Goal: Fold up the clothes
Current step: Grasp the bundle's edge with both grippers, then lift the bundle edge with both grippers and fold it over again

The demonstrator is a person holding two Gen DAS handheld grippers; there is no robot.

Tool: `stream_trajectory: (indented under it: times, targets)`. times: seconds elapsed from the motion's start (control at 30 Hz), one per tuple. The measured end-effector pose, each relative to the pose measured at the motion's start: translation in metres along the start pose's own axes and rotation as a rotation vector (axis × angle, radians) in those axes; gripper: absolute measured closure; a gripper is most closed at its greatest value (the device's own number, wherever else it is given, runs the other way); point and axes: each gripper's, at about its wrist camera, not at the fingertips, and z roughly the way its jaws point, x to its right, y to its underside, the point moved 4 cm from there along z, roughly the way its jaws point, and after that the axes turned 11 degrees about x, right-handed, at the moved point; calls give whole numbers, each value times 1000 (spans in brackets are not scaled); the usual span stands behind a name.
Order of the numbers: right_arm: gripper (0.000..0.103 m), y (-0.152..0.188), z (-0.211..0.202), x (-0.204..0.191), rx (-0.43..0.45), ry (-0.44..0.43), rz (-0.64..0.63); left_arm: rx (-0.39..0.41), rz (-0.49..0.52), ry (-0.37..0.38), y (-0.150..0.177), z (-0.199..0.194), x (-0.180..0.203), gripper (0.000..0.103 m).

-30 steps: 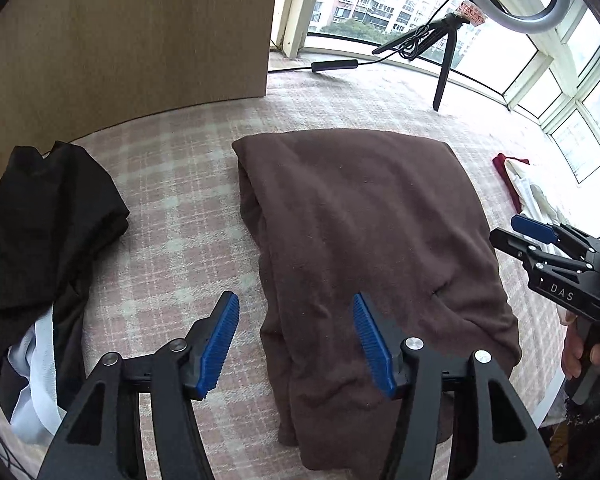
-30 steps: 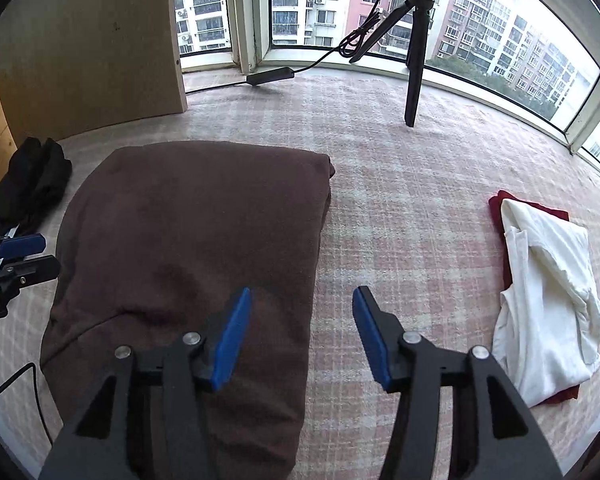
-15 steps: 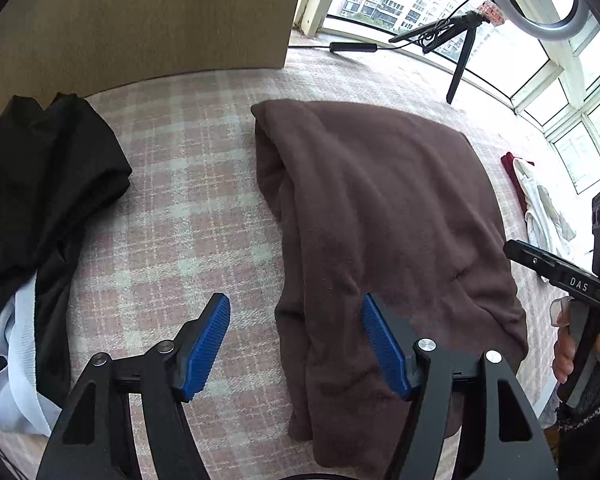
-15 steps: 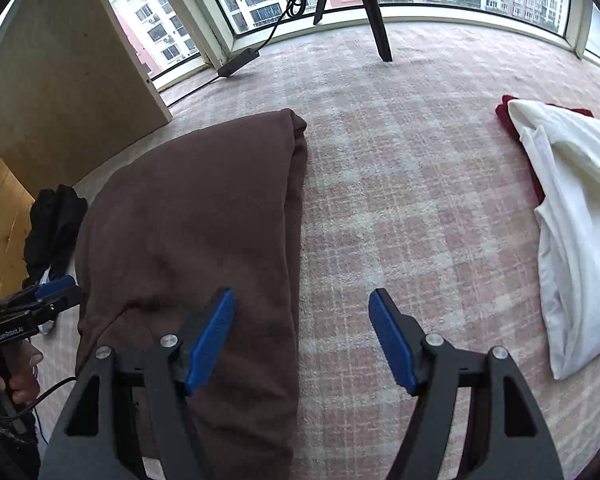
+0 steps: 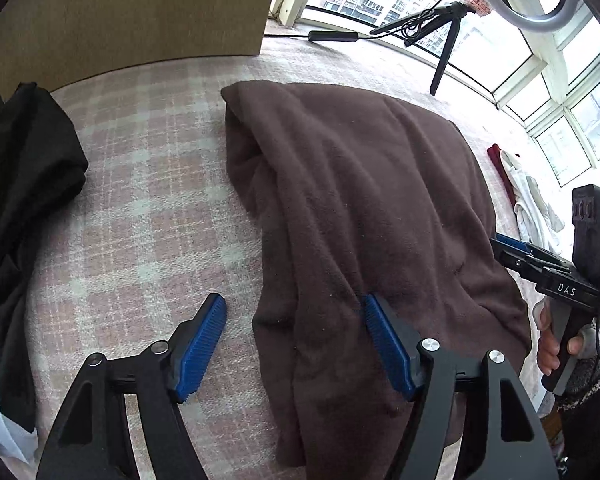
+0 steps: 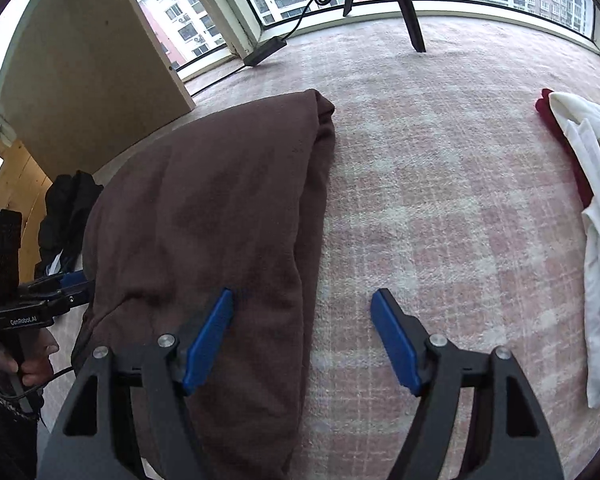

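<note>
A folded brown garment [image 5: 360,200] [image 6: 220,220] lies on the pink plaid cover [image 5: 140,200]. My left gripper [image 5: 293,304] hangs low over its near left edge. Its jaws are opening, with that edge between the blue pads and neither pad pressing on it. My right gripper [image 6: 303,296] straddles the garment's near right edge, jaws also opening, the left pad over the cloth and the right pad over bare cover. Each gripper shows at the side of the other's view: the right gripper [image 5: 512,248] and the left gripper [image 6: 72,280], each held by a hand.
A heap of black clothes [image 5: 20,180] with some white cloth lies at the left. A white garment [image 6: 592,200] rests on a red one at the right. A tripod [image 5: 440,60] with a ring light, a power brick [image 6: 264,50] and a wooden panel [image 5: 120,12] stand by the windows.
Both grippers have sunk closer to the brown garment's near end and their jaws have spread wider. The right gripper has tilted further down and rolled a little.
</note>
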Motion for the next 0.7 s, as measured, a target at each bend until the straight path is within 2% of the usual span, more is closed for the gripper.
stream_trajectory:
  times: [0.03, 0.07, 0.1, 0.17, 0.23, 0.27, 0.3, 0.33, 0.4, 0.43, 0.5, 0.57, 0.7]
  targets:
    - [31, 0, 1, -3, 0, -13, -23, 1, 8, 7, 0, 0, 2, 36]
    - [31, 0, 2, -5, 1, -26, -45, 0, 5, 28, 1, 0, 3, 48]
    - [31, 0, 3, -8, 0, -29, -64, -3, -7, 54, 1, 1, 5, 54]
    - [31, 1, 5, -15, -8, -48, -101, 8, -8, 66, 2, 1, 7, 56]
    - [33, 1, 7, -20, -11, -58, -129, 23, -10, 83, 3, 1, 11, 64]
    - [38, 1, 8, -24, -8, -76, -130, 33, -18, 93, 3, 1, 12, 69]
    - [51, 1, 9, -27, -5, -94, -129, 46, -22, 100, 3, 1, 15, 73]
    - [58, 2, 10, -27, 2, -106, -112, 59, -16, 98, 3, 0, 18, 74]
    - [63, 4, 9, -30, 23, -99, -89, 77, 1, 91, 2, -5, 24, 79]
    - [69, 4, 7, -31, 28, -98, -78, 84, -3, 97, 2, -8, 27, 80]
    - [75, 0, 0, -30, 38, -141, -8, 106, -24, 141, -3, -20, 35, 82]
    - [77, -3, -10, -34, 46, -188, 47, 132, -25, 182, -7, -33, 48, 82]
    - [78, -2, -36, -66, 78, -232, -1, 173, 72, 208, -8, -61, 86, 82]
